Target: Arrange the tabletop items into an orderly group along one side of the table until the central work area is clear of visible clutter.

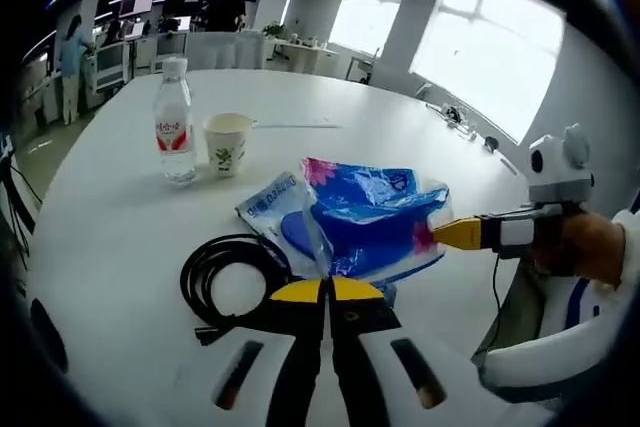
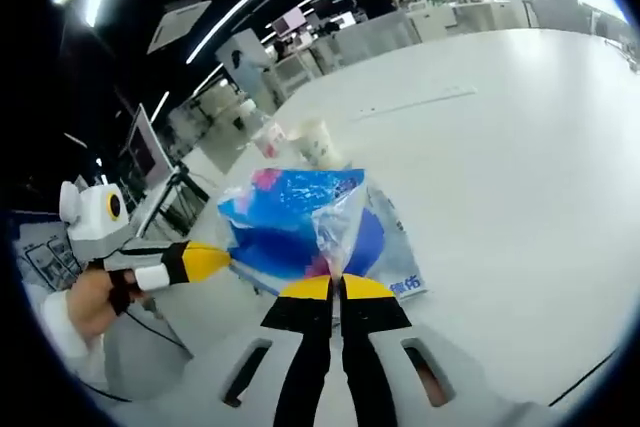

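A blue and clear plastic bag [image 1: 365, 215] lies crumpled in the middle of the white table [image 1: 110, 237]. My left gripper [image 1: 325, 289] is shut on the bag's near edge, its yellow tips pressed together. My right gripper [image 1: 442, 234] reaches in from the right and pinches the bag's far corner. In the right gripper view the bag [image 2: 285, 212] is stretched between my right gripper [image 2: 337, 287], shut on a fold of clear plastic, and my left gripper [image 2: 215, 259] at the left. A coiled black cable [image 1: 222, 277] lies beside the bag. A water bottle [image 1: 175, 132] and a paper cup [image 1: 227, 142] stand behind.
A thin white strip [image 1: 295, 126] lies past the cup. The cup [image 2: 315, 142] and bottle [image 2: 268, 137] stand behind the bag. Wide bare tabletop [image 2: 500, 167] stretches to the right there. A person's hand [image 1: 590, 247] holds the right gripper. Desks and people stand far back.
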Demonstrator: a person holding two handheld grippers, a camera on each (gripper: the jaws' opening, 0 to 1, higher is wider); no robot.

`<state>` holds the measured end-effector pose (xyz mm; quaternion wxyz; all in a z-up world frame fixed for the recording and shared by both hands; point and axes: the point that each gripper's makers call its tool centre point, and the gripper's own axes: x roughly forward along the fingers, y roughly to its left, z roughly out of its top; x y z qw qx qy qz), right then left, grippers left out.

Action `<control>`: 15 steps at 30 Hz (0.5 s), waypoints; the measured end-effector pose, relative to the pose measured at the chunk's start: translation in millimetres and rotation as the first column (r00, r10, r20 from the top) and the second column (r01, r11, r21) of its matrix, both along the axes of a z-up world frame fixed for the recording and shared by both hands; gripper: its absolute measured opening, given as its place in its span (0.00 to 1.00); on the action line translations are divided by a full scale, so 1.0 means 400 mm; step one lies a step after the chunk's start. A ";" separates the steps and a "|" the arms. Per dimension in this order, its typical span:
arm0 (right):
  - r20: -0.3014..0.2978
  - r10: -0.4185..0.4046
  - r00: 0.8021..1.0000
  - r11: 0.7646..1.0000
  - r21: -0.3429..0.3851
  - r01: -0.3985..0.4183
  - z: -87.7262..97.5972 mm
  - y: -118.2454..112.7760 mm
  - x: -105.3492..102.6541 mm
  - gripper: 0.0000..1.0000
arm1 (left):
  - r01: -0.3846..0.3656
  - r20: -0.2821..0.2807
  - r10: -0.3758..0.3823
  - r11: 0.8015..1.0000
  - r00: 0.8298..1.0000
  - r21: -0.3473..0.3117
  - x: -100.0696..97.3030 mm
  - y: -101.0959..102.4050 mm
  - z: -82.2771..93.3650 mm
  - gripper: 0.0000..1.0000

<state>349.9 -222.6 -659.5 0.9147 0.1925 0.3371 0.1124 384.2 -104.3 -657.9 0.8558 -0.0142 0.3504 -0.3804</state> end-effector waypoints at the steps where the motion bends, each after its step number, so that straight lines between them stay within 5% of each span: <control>1: 0.003 -0.004 1.000 1.000 -0.004 0.004 0.004 -0.005 -0.005 0.00 | 0.015 0.004 -0.015 1.000 1.000 -0.009 -0.008 -0.011 0.008 0.00; 7: 0.028 -0.089 0.996 0.996 -0.024 0.090 0.048 -0.092 -0.086 0.00 | 0.162 0.048 -0.159 0.985 0.986 -0.054 -0.067 -0.106 0.061 0.00; 15: 0.040 -0.107 0.993 0.994 0.004 0.107 0.083 -0.177 -0.113 0.00 | 0.183 0.088 -0.178 0.982 0.980 -0.043 -0.106 -0.188 0.117 0.00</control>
